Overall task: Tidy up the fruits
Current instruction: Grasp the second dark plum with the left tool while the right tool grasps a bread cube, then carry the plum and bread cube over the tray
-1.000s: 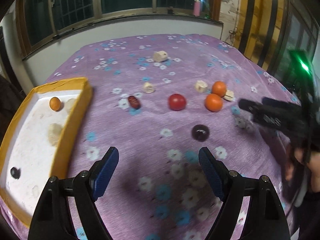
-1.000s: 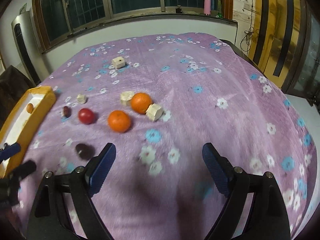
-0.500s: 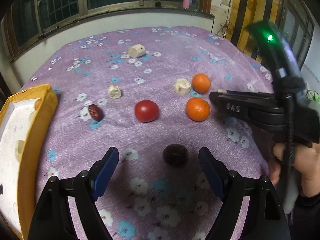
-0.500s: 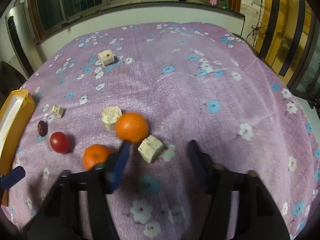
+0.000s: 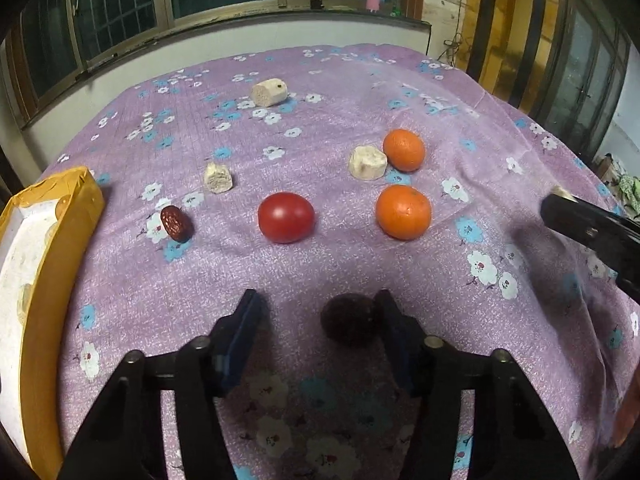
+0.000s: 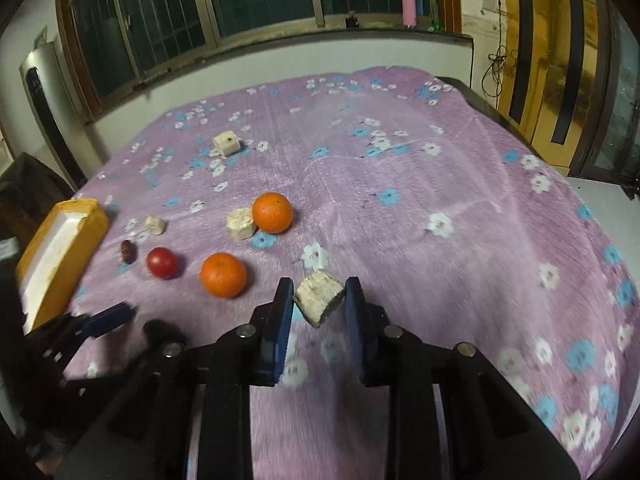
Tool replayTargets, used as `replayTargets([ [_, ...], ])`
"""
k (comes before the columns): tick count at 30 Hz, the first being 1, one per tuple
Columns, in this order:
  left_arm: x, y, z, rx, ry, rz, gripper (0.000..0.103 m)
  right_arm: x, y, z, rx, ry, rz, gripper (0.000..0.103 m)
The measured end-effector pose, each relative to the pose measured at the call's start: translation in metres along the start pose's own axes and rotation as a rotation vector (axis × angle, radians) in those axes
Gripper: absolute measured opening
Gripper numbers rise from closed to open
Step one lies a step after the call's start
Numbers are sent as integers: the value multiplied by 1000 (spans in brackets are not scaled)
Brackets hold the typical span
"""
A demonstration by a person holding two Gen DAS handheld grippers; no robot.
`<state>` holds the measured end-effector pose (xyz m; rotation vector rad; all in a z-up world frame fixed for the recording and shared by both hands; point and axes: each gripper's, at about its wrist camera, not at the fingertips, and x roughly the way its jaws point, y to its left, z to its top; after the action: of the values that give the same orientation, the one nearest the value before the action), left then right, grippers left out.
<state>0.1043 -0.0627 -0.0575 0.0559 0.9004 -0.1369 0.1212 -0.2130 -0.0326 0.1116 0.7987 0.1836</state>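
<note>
My left gripper (image 5: pixel 318 312) is open with a dark round fruit (image 5: pixel 349 319) between its fingers, touching the right finger, on the purple cloth. My right gripper (image 6: pixel 319 298) is shut on a pale banana chunk (image 6: pixel 319 296) and holds it a little above the cloth. On the cloth lie a red tomato (image 5: pixel 285 217), two oranges (image 5: pixel 403 211) (image 5: pixel 403 149), a red date (image 5: pixel 176 223) and several more banana chunks (image 5: pixel 367 163). The yellow-rimmed white tray (image 5: pixel 60 232) stands at the left.
The right gripper's body (image 5: pixel 592 232) enters the left wrist view at the right edge. The left gripper (image 6: pixel 96 320) shows at lower left in the right wrist view. A windowsill with a pink bottle (image 6: pixel 409 4) lies beyond the table.
My left gripper moved forward around the dark fruit and narrowed. My right gripper closed on the banana chunk and lifted it back from the oranges.
</note>
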Motion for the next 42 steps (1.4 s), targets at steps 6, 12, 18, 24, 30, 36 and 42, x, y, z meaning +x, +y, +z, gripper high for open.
replayTargets([
  [6,-5,-3,-1,30,-7,-71,23,-25,7,-7,-12,-45,29,28],
  [12,-11,-1,-9,50,-8,-77,23,-30,15,-17,-31,-52,47,28],
  [18,-10,-4,-11,79,-20,-77,25,-34,13,-26,-12,-51,59,28],
  [24,-11,-3,-12,81,-22,-69,22,-43,13,-27,-13,-74,65,28],
  [30,-24,3,-15,56,-26,-50,21,-45,10,-31,-5,-72,68,28],
  [36,-59,25,-33,-3,-67,-37,21,-52,17,-38,-9,-70,64,28],
  [42,-87,51,-51,-34,-110,-14,21,-62,39,-44,-33,-78,75,28],
])
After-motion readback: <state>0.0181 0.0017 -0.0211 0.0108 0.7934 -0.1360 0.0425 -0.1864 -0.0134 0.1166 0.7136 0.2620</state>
